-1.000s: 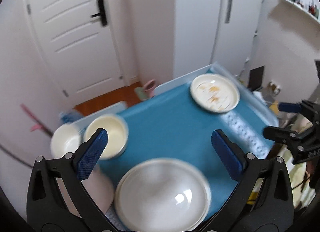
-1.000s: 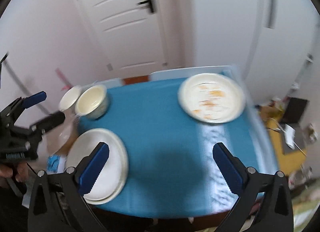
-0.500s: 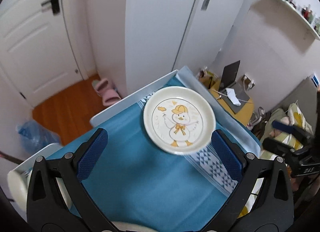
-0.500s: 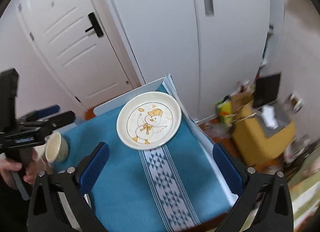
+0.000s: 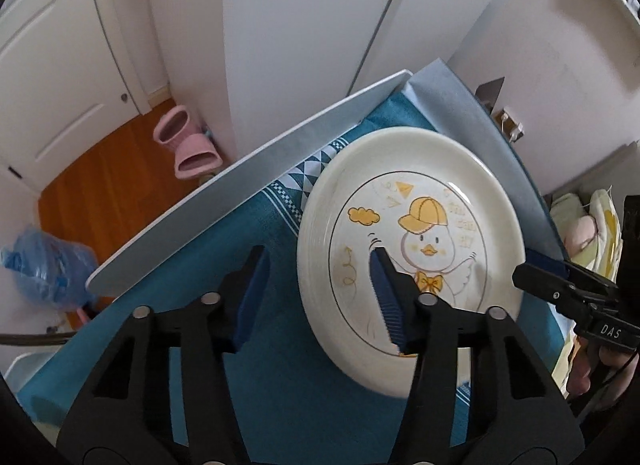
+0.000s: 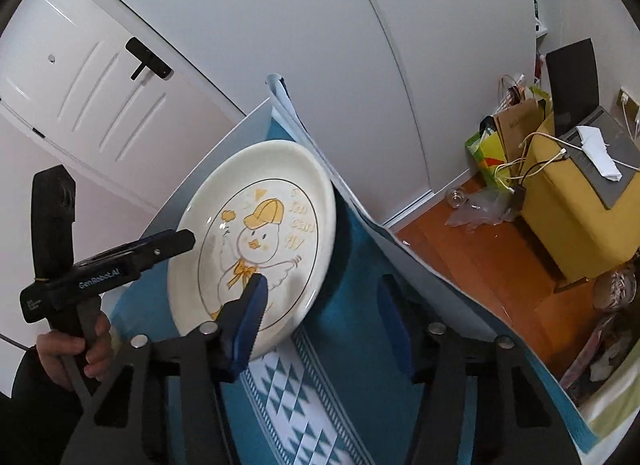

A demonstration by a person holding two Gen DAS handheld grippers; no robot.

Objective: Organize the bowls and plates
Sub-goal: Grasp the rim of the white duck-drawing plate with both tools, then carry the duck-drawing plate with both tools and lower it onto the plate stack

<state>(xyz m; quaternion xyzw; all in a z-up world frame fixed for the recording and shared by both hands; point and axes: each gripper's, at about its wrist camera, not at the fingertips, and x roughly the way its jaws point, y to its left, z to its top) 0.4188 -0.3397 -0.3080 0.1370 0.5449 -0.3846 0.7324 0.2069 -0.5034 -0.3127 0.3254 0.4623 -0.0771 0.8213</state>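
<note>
Pink slippers [image 5: 192,145] sit on the floor beyond the left gripper [image 5: 320,297]; a yellow box [image 6: 576,205] and paper bags [image 6: 508,137] lie right of the right gripper [image 6: 324,317]. Each gripper's jaws stand partly apart, straddling opposite rims of the cream plate [image 5: 412,249] [image 6: 256,245], printed with a capped duck, on the blue tablecloth [image 5: 280,365].
</note>
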